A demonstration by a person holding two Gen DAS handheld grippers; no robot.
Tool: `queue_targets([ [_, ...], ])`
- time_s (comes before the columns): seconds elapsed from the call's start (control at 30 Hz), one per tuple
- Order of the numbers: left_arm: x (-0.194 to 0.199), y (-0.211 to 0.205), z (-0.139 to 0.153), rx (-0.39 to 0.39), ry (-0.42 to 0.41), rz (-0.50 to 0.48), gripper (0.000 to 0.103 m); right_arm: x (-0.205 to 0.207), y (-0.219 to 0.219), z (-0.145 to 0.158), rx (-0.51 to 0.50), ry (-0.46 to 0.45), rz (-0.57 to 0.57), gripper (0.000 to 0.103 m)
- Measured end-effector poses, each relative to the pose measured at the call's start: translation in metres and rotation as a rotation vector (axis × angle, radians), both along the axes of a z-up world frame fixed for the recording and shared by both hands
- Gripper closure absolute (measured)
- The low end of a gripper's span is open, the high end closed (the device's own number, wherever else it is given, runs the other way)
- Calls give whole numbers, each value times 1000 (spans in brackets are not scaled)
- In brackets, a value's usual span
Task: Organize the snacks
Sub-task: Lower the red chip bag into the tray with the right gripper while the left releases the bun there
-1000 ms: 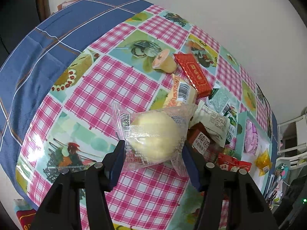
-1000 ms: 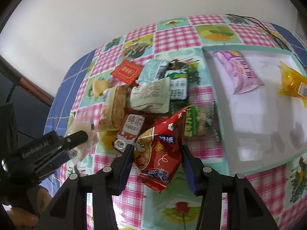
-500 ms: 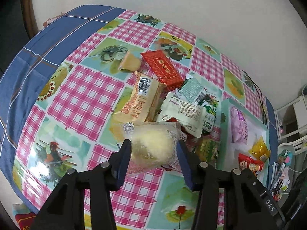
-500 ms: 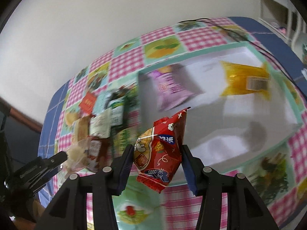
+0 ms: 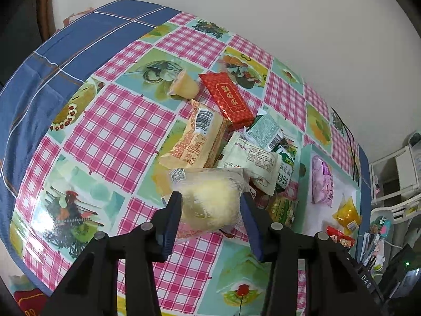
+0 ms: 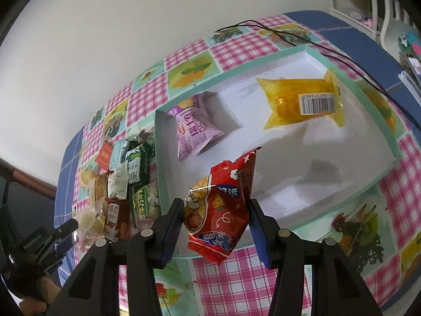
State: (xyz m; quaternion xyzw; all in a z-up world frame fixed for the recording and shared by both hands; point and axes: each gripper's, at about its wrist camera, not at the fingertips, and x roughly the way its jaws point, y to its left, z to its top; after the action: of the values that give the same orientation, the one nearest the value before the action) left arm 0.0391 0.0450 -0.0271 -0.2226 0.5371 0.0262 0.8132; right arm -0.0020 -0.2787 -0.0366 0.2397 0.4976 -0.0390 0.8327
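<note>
My left gripper [image 5: 210, 210] is closing its jaws on a clear-wrapped pale yellow bun [image 5: 210, 202], and both pads press into the wrapper. It hangs over the near edge of the snack pile [image 5: 236, 142]. My right gripper [image 6: 217, 216] is shut on a red snack packet [image 6: 221, 208], held above the front left part of the teal-rimmed white tray [image 6: 289, 184]. A purple packet [image 6: 194, 131] and a yellow packet [image 6: 302, 102] lie inside that tray. The left gripper [image 6: 65, 229] with its bun also shows at the lower left of the right wrist view.
Loose snacks lie on the checked tablecloth [image 5: 118, 121]: a red bar [image 5: 229, 100], an orange-printed cake packet [image 5: 197, 139], a jelly cup [image 5: 184, 87], white and green packets. A black cable [image 6: 289, 36] runs behind the tray. White shelving [image 5: 394, 173] stands beyond the table's right end.
The left jaws have narrowed onto the bun, which has come off the cloth beside the pile. The right gripper has carried the red packet from over the pile to above the tray.
</note>
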Motion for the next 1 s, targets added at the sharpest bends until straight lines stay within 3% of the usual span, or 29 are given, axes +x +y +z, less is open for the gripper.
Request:
queue_targets([
  [0.33,-6,-10,25,24,-79,-23,56,0,0,1,2,-4,4,51],
  [0.5,-4,-53,37,43,-128,-149,56,1,-12,1,7,-12,-22,51],
  [0.67,3,-118,37,57,-144,-319,56,-11,-56,8,-58,-32,-181,51],
  [0.87,4,-182,34,64,-159,-479,56,-16,-97,1,-74,-17,-269,51],
  [1.0,8,-206,23,88,-147,-524,56,-12,-110,-10,-65,11,-283,51],
])
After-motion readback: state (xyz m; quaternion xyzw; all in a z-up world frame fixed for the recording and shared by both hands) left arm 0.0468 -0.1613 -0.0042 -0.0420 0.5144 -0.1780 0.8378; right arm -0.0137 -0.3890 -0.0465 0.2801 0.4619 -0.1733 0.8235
